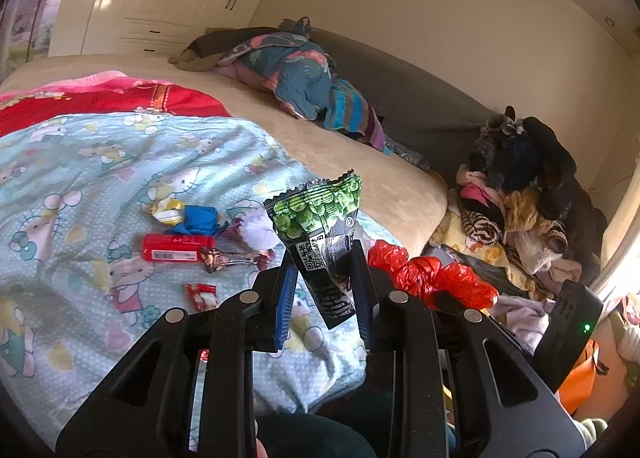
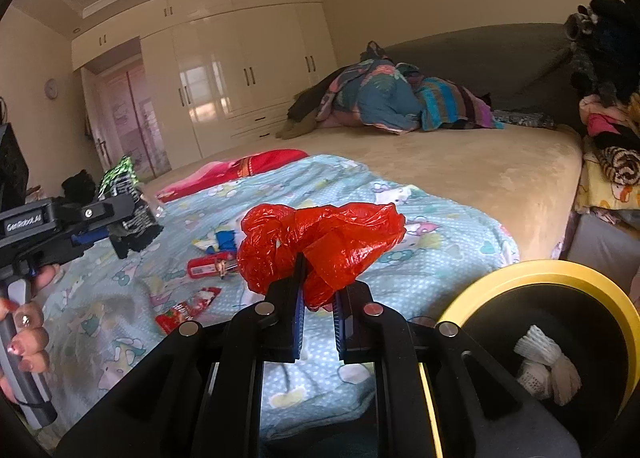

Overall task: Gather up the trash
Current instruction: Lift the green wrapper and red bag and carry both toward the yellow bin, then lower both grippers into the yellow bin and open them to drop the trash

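Observation:
My left gripper [image 1: 325, 258] is shut on a green-and-black snack packet [image 1: 320, 218], held above the Hello Kitty blanket [image 1: 80, 178]; it also shows in the right wrist view [image 2: 124, 194]. My right gripper [image 2: 318, 294] is shut on a crumpled red plastic bag [image 2: 320, 242], which also shows in the left wrist view [image 1: 428, 274]. More trash lies on the blanket: a red box [image 1: 172, 252], a blue wrapper [image 1: 200, 218], a yellow-white wrapper [image 1: 168, 210], a white tissue [image 1: 256, 230], a small red sachet [image 1: 202, 294]. A yellow-rimmed bin [image 2: 540, 278] at lower right holds a white foam net [image 2: 548, 362].
The beige bed [image 2: 460, 162] carries a heap of bedding [image 2: 392, 98] at the far side and a red cloth [image 1: 100, 98]. A pile of clothes [image 1: 520, 198] sits beside the bed at right. A cream wardrobe [image 2: 224, 70] stands behind.

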A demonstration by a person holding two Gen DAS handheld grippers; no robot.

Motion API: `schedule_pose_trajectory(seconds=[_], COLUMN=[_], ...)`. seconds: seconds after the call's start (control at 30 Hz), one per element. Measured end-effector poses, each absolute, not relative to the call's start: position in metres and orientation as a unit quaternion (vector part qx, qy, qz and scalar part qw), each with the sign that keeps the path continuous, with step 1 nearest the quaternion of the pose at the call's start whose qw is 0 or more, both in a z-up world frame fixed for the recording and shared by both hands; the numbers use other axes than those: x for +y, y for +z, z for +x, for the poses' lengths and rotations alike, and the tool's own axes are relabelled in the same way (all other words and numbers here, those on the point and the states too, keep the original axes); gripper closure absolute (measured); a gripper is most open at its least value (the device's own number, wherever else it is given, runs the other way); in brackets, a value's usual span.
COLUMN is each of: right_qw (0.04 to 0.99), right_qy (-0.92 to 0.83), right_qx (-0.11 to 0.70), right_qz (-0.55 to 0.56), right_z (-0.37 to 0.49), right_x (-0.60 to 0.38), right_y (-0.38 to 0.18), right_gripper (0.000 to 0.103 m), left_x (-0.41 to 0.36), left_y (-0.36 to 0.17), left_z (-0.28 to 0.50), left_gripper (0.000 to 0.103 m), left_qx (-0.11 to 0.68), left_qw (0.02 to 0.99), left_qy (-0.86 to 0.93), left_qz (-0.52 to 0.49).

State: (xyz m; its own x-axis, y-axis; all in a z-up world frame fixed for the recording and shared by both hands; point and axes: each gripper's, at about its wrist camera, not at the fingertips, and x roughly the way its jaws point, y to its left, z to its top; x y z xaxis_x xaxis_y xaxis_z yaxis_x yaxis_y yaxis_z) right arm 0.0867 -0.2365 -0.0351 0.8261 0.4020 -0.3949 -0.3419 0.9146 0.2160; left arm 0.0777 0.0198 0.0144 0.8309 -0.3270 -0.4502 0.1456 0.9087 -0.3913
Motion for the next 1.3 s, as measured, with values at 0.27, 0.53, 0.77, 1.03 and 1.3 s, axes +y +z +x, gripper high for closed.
schedule_pose_trajectory(seconds=[0.27,0.53,0.77,1.03,1.3], right_qw=[0.959,0.965,0.965,0.964,0.955], right_qy=[0.163,0.114,0.069,0.022,-0.028], right_qx=[0.223,0.221,0.231,0.239,0.261], right_qz=[0.072,0.086,0.100,0.115,0.136], right_z=[0.085,0.088,0.092,0.093,0.091], right_x=[-0.257,-0.286,-0.314,-0.347,-0.374], right_y=[-0.034,-0.027,-0.030,-0.037,-0.060], right_gripper=[0.091,0.091,0.091,0.091,0.091], left_x=[0.007,-0.004,-0.021,-0.042,-0.072], left_y=[0.014,0.016,0.013,0.011,0.004], left_z=[0.077,0.078,0.078,0.077,0.077], left_gripper=[0.083,0.083,0.083,0.083,0.083], left_qx=[0.264,0.265,0.270,0.278,0.291], left_qw=[0.939,0.937,0.935,0.930,0.923], left_qy=[-0.144,-0.159,-0.177,-0.199,-0.228], left_qz=[-0.165,-0.160,-0.149,-0.134,-0.111])
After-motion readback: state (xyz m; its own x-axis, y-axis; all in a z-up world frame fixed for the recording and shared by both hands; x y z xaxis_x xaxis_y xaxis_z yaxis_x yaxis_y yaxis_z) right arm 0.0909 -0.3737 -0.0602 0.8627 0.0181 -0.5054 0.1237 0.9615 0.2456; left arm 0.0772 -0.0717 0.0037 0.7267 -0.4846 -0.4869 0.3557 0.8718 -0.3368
